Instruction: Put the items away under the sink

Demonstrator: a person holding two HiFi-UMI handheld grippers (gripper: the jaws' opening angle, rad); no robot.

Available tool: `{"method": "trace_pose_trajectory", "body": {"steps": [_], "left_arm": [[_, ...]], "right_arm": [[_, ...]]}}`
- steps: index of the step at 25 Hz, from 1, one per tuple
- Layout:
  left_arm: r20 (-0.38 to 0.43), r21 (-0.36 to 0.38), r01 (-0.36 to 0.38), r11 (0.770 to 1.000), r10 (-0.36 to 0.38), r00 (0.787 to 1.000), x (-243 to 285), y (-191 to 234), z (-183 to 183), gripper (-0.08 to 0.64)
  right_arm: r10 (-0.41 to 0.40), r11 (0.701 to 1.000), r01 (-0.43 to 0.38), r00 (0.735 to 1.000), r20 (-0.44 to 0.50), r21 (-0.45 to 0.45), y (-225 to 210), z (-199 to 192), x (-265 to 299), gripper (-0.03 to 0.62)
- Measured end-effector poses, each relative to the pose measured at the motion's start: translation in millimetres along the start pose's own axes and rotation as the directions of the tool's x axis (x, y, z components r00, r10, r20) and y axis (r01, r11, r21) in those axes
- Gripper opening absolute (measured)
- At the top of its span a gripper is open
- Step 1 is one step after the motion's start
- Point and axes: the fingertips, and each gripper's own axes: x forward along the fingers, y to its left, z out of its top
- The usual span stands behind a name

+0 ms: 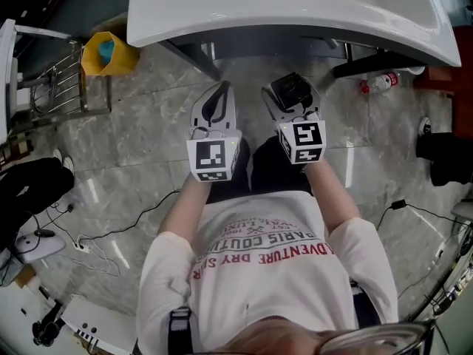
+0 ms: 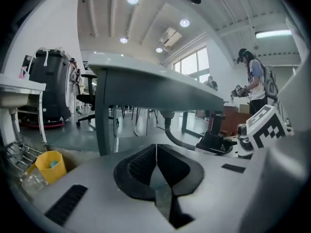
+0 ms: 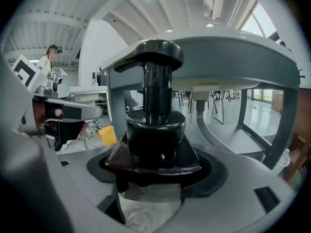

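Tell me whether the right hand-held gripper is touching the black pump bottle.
Touching. The right gripper view shows the right hand-held gripper clamped on the black pump bottle, jaws pressed against its sides.

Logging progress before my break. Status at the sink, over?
Left claw shut, empty. Right claw shut on black pump bottle, just short of sink. Drain hose hangs beneath, ahead.

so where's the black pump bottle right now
Head view, centre right: the black pump bottle is clamped in the right tongs, just short of the sink and its front rim, beside the shut, empty left tongs.
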Motion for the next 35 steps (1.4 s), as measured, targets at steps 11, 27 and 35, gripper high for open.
{"method": "trace_pose_trajectory", "body": {"steps": [11, 27, 35], "left_arm": [[0.080, -0.025, 0.000, 1.000, 0.002, 0.997, 58, 30, -88, 0.028], [0.112, -0.034, 0.107, 0.994, -0.102, 0.988, 63, 27, -91, 0.026], [0.080, -0.056, 0.125, 0.991, -0.120, 0.989, 75, 34, -103, 0.026]], "right_arm": [[-0.049, 0.999, 0.050, 0.998, 0.046, -0.005, -17, -66, 80, 0.379], [-0.186, 0.982, 0.187, 0.981, 0.050, -0.024, -76, -16, 162, 0.379], [-0.229, 0.973, 0.229, 0.973, 0.006, -0.022, -100, -14, 204, 0.379]]}}
